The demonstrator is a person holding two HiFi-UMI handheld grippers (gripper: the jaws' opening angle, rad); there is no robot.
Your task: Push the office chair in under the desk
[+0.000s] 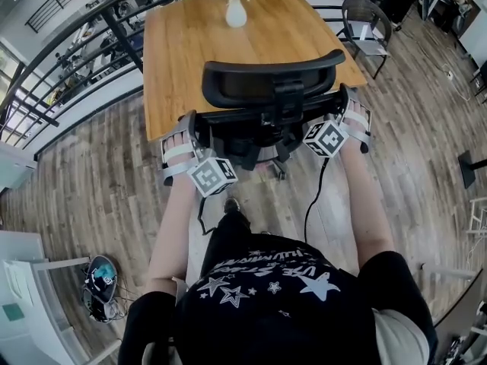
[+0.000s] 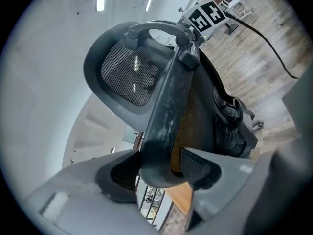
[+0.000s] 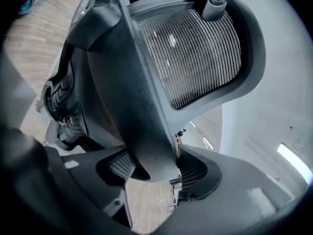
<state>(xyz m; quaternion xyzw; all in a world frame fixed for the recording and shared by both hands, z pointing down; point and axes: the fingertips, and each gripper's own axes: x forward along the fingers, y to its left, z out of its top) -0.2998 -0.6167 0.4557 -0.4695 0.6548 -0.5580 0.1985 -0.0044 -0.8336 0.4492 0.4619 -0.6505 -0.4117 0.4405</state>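
At the side edges of the office chair (image 1: pixel 270 88) backrest both grippers are clamped. The left gripper (image 2: pixel 160 169) has its two ribbed pads pressed on either face of the dark, scuffed frame rail at the backrest's left edge. The right gripper (image 3: pixel 155 168) bites the matching rail at the right edge in the same way, with the rail's end between its pads. Their marker cubes (image 1: pixel 212 175) face up toward the head camera, and the person's forearms (image 1: pixel 176 226) run back from them to a black shirt printed with stars. Past the jaws in both gripper views stands the mesh headrest (image 2: pixel 129 75) on its bracket. The chair faces the wooden desk (image 1: pixel 183 59), backrest toward the person, close against the middle of the desk's near edge. Its headrest overlaps the desk top in the head view, while part of the base (image 1: pixel 259 154) shows over the plank floor (image 1: pixel 99 181) on the person's side of that edge. How far the seat reaches beneath the top cannot be told. A white vase (image 1: pixel 236 12) of flowers stands at the middle of the desk's far edge. A black cable (image 1: pixel 310 204) trails from the right gripper to the floor. Beyond the desk's left edge runs a dark railing (image 1: pixel 84 44), and a second dark chair (image 1: pixel 365 21) stands off the far right corner.
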